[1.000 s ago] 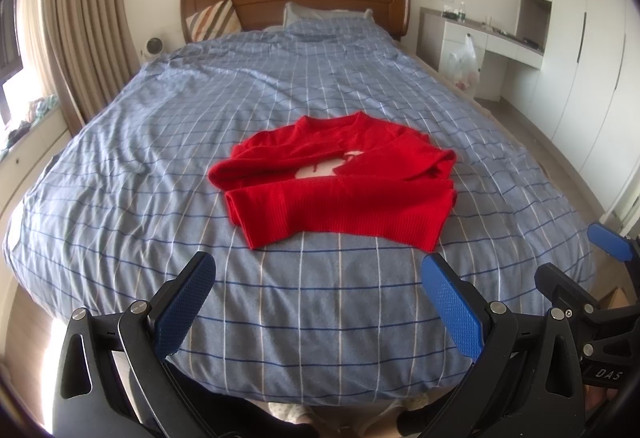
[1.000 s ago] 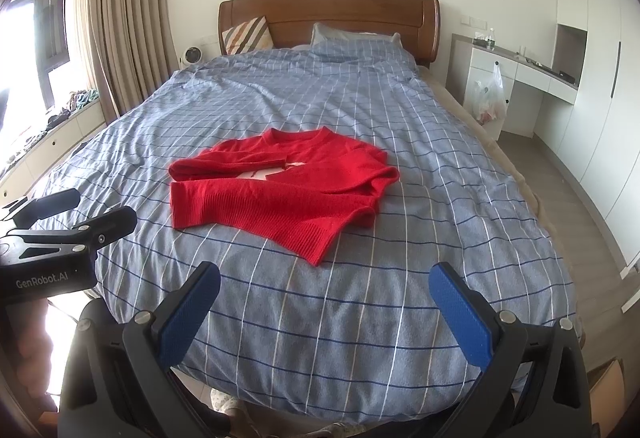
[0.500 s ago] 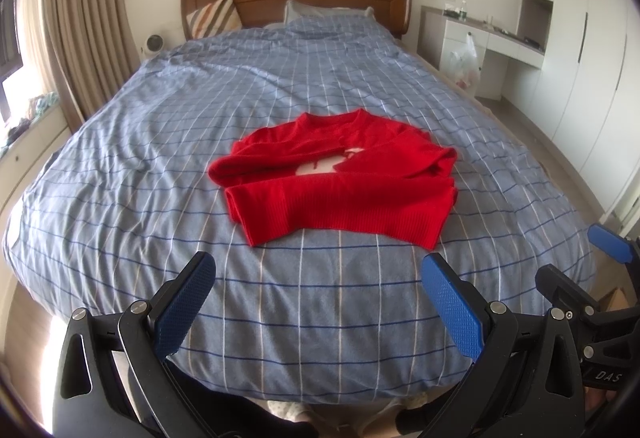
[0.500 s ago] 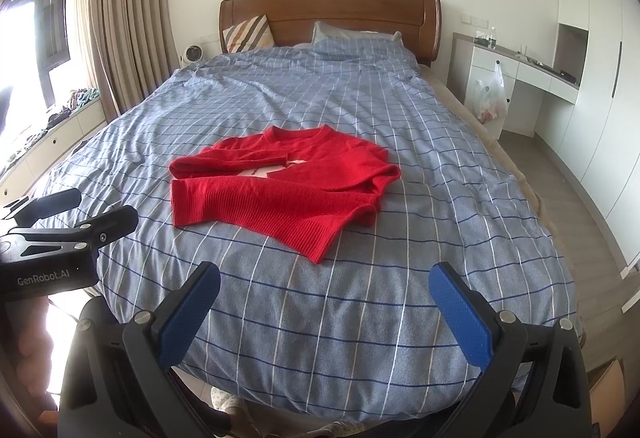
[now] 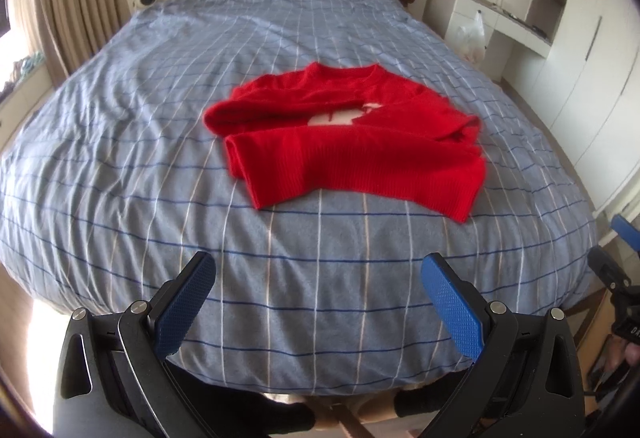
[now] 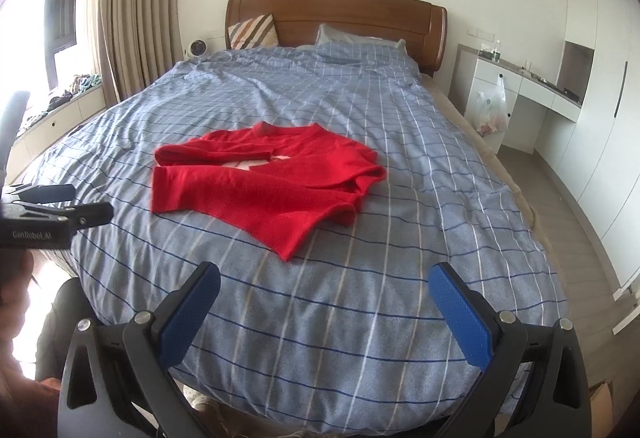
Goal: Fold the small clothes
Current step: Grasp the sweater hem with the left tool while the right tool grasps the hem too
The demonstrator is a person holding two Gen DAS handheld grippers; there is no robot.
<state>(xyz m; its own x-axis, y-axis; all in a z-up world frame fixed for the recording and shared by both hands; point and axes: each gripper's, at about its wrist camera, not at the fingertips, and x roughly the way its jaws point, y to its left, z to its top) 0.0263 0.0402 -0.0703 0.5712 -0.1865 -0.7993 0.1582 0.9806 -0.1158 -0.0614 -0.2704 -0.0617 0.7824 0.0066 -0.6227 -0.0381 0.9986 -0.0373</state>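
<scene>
A small red knit sweater lies partly folded on the blue checked bed cover, sleeves crossed over its front, with a white patch showing between them. It also shows in the right wrist view. My left gripper is open and empty above the bed's near edge, well short of the sweater. My right gripper is open and empty, also near the foot of the bed. The left gripper's body shows at the left of the right wrist view.
A wooden headboard with pillows stands at the far end. Curtains and a window ledge are on the left. A white desk with a plastic bag and wardrobes stand on the right. Wooden floor runs along the bed's right side.
Both grippers have moved forward toward the bed, so the sweater looks closer and larger. The left view has tilted down a little. Both grippers stay open.
</scene>
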